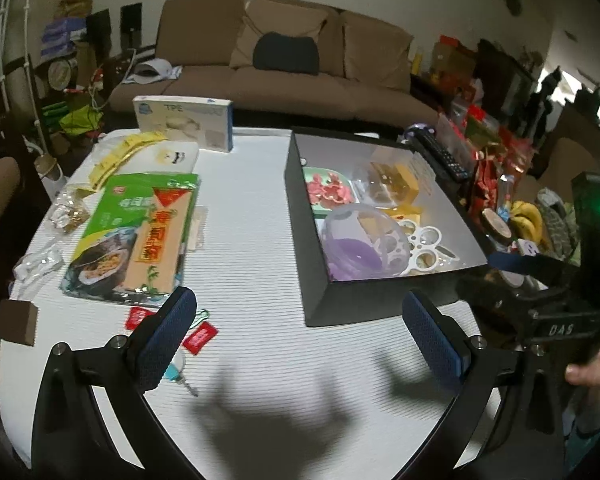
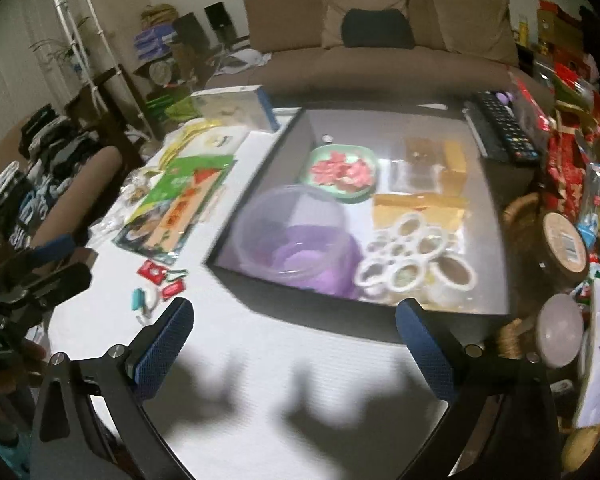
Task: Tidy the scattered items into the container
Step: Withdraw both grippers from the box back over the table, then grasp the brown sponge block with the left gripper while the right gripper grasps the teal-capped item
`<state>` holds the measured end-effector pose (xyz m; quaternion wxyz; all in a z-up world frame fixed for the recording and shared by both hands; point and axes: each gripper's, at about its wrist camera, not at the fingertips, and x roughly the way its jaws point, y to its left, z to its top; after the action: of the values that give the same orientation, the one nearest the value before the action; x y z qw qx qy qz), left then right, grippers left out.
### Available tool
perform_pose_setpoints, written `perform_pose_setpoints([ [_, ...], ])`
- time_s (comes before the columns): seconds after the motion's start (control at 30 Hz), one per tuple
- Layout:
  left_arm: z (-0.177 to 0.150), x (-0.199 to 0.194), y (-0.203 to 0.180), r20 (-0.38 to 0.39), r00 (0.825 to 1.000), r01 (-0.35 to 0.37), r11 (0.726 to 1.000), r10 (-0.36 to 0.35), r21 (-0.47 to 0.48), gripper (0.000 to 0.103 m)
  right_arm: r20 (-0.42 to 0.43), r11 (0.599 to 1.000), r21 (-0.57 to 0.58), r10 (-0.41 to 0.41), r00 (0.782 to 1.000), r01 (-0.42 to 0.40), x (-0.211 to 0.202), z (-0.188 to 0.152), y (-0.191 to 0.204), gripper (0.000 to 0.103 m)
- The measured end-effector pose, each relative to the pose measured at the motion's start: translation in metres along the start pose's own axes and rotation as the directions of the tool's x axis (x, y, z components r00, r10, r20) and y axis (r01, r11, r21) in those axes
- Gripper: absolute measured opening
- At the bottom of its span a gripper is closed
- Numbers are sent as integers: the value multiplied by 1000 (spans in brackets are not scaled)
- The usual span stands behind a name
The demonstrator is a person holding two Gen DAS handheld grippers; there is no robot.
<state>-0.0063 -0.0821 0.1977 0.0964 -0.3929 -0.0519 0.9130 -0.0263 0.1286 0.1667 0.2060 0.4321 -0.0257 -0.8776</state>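
Box (image 1: 324, 276), dark and open on top, sits on the white surface (image 1: 252, 240) at the right middle of the left view, and it is where the loose things should go. Inside it are a green plate (image 2: 320, 160) of red sweets, a purple tub (image 2: 292, 236) with a clear lid, a white ring tray (image 2: 404, 248), some yellow packets (image 2: 420, 204) and a clear bag (image 2: 416, 160) at the back. They lie close together, so the box is partly full but has bare floor at its far left corner. Other things are outside it. A green food pack (image 1: 140, 232) lies flat at the left middle of that view. A white carton (image 1: 184, 120) stands behind it at the upper left, with yellow strips (image 1: 120, 156) and a white pouch (image 1: 172, 156) between them. Small red packets (image 1: 200, 338) and a little blue thing (image 2: 138, 300) lie near the bottom left. Clear wrappers (image 1: 40, 264) sit at the far left edge. The left hand-held gripper (image 1: 300, 312) hangs over bare surface with its pads wide apart and nothing between them. The right hand-held gripper (image 2: 294, 320) is the same, wide apart and empty, just in front of the box. I think both are free so they can go for the next loose thing, likely the red packets, which are closest.
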Motion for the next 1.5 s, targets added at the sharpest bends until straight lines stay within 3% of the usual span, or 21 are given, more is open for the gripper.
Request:
perform_pose_setpoints([
  [0.23,-13,-20,45,14,1000,-4,999,5,-54,103,4,999,-36,40,999,-40,12,0,57,103],
  [0.33,-23,-26,82,18,999,-33,996,35,-87,103,-2,996,-57,68,998,-68,24,-2,84,103],
  [0.47,-43,-28,158,-3,991,-135,982,136,-130,103,-15,990,-95,104,994,-105,40,-6,119,103],
  [0.6,-65,-25,261,-36,968,-250,948,248,-196,103,-26,982,-135,129,991,-132,57,-10,151,103],
  [0.73,-84,-15,347,-78,955,-298,918,287,-263,103,-48,973,-178,143,989,-149,76,-13,179,103],
  [0.83,-95,-3,387,-94,945,-328,905,314,-271,103,-73,969,-184,156,985,-167,91,-14,193,103],
  [1.0,-103,25,405,-132,939,-342,908,318,-244,103,-113,967,-178,163,980,-181,113,-18,201,103],
  [1.1,-107,39,407,-128,955,-290,927,266,-236,103,-138,969,-171,156,978,-178,126,-22,202,103],
  [1.3,-103,52,405,-112,939,-338,929,324,-147,103,-167,970,-155,159,973,-186,138,-26,200,103],
  [1.4,-99,47,408,-81,942,-333,930,324,-155,103,-183,969,-161,156,971,-186,144,-29,203,103],
  [1.5,-103,55,415,-116,946,-317,937,302,-147,103,-200,968,-163,159,967,-193,151,-32,207,103],
])
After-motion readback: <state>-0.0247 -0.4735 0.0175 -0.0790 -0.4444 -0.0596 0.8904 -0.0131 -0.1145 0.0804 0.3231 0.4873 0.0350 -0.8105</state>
